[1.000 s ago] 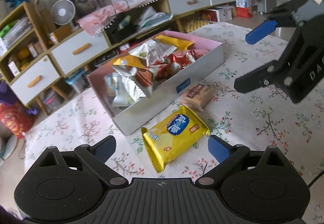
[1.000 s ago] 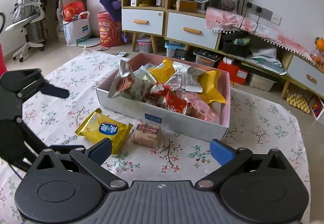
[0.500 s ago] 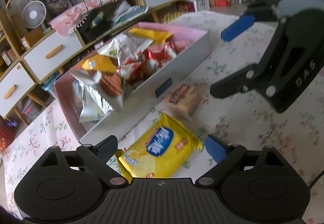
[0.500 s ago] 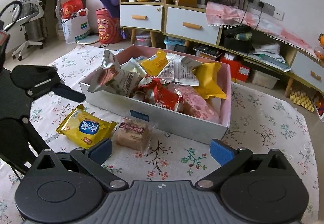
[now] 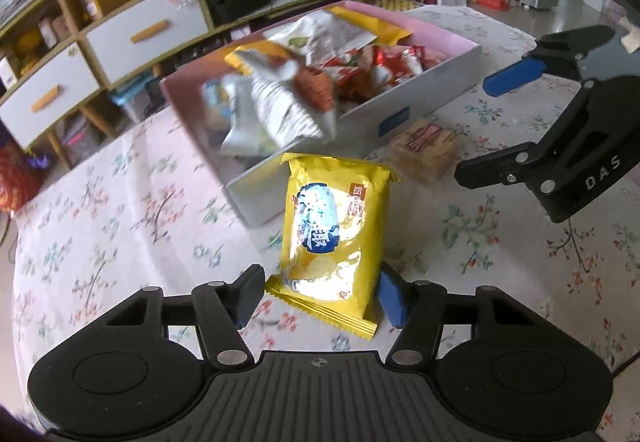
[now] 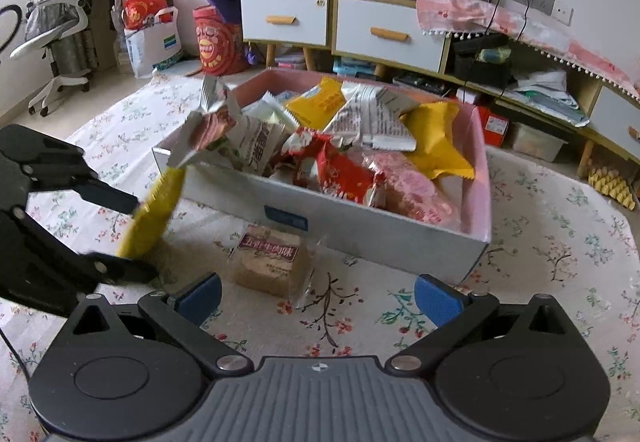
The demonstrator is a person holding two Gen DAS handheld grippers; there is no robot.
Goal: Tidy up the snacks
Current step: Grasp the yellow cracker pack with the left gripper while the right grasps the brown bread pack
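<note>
Tilted steeply down, my left fingers [image 5: 320, 296] are closing around the yellow snack packet [image 5: 334, 238]; my right fingers [image 6: 318, 296], at two o'clock, gape empty.

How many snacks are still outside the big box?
2. The shiny yellow snack bag stands tilted between the closing left gripper. The clear-wrapped brown cake lies beside the white cardboard box. None seem hidden.

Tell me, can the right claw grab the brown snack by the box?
Probably yes. The right claw is open and the brown snack lies on the cloth just ahead of it, with nothing between. The box is behind the snack, not blocking it.
</note>
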